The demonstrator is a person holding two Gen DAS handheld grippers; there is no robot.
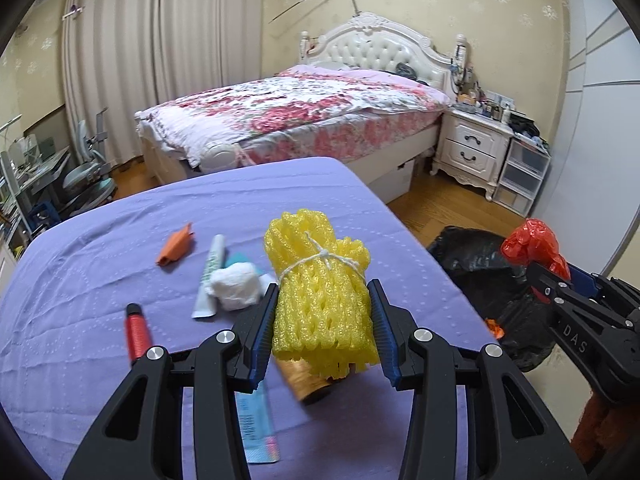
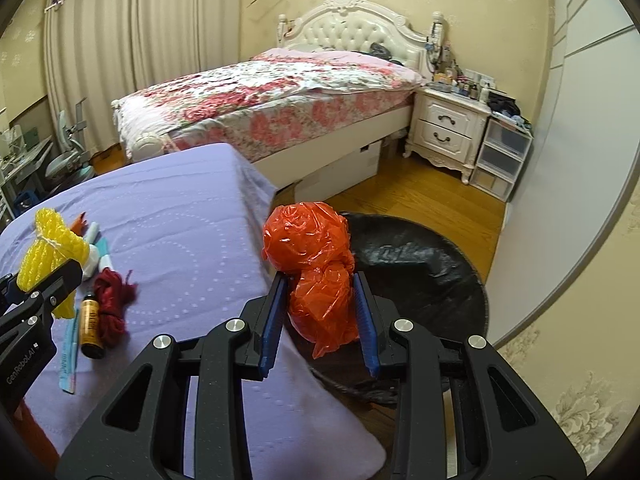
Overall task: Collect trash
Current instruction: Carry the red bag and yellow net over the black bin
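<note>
My left gripper (image 1: 323, 312) is shut on a yellow foam net bundle (image 1: 320, 280) tied with white string, held above the purple-covered table (image 1: 100, 280). It also shows in the right wrist view (image 2: 48, 248). My right gripper (image 2: 320, 312) is shut on a crumpled red plastic bag (image 2: 312, 256), held past the table's right edge over a bin lined with a black bag (image 2: 420, 276). The red bag (image 1: 530, 244) and the bin (image 1: 480, 268) also show in the left wrist view.
On the table lie an orange scrap (image 1: 176, 244), a white tube (image 1: 210, 276), a white wad (image 1: 236, 284), a red thread spool (image 1: 138, 332), a brown bottle (image 2: 90, 324), red yarn (image 2: 114, 304) and a flat packet (image 1: 256, 428). A bed (image 1: 288, 120) and nightstand (image 1: 472, 144) stand beyond.
</note>
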